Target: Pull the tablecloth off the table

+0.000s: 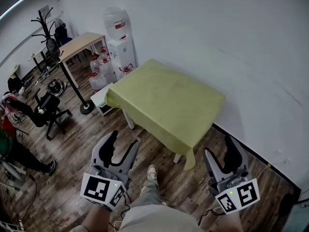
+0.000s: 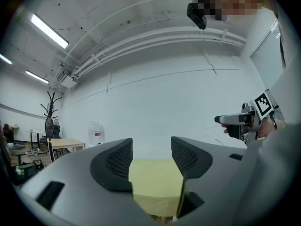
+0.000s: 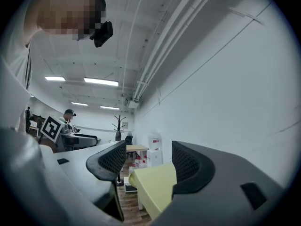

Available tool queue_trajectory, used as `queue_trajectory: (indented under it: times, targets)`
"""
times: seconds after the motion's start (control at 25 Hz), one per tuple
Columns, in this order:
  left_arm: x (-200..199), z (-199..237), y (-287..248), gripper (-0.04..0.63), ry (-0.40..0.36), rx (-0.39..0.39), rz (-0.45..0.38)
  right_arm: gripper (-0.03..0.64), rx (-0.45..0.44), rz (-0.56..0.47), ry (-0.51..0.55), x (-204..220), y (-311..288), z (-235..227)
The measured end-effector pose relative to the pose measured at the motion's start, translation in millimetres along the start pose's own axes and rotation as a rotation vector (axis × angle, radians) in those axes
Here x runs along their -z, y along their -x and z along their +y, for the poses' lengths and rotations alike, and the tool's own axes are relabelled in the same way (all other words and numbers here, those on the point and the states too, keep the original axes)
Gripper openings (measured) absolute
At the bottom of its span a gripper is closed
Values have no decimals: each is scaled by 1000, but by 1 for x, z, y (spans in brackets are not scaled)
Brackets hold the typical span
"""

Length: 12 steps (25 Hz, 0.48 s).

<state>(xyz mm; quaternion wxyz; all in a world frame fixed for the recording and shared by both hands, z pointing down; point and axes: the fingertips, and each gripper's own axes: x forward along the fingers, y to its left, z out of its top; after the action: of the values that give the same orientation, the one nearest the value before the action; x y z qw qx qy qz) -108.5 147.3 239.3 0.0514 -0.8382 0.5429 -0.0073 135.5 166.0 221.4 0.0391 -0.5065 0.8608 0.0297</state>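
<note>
**Room.** Wood-plank floor, white wall with a dark skirting, strip lights on the ceiling.

**Table.** White legs; far side close to the wall. Top fully covered.

**Tablecloth.** Yellow-green, spread flat over the table, edges draped down on every visible side, one corner hanging lowest at the near right. Touched by neither gripper.

**Left gripper.** Held over the floor short of the table's near edge. Jaws apart with nothing between them; its own view shows the tablecloth only in the distance through the gap.

**Right gripper.** Held near the hanging corner but clear of it. Jaws apart, nothing gripped; the tablecloth shows beyond the gap.

**Other furnishings, left of the table.**
- Low white stand, just beside the table.
- Water dispenser against the wall, spare bottles at its foot.
- Black coat stand.
- Wooden desk.
- Black office chair.

**Person.** One shoe on the floor between the grippers.
</note>
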Motion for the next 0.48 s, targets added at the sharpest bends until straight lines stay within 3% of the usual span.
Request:
queue_trajectory:
  times: [0.48]
  targets:
    - [46, 49, -107, 259, 20, 35, 60, 313, 29, 98, -6, 56, -97, -61]
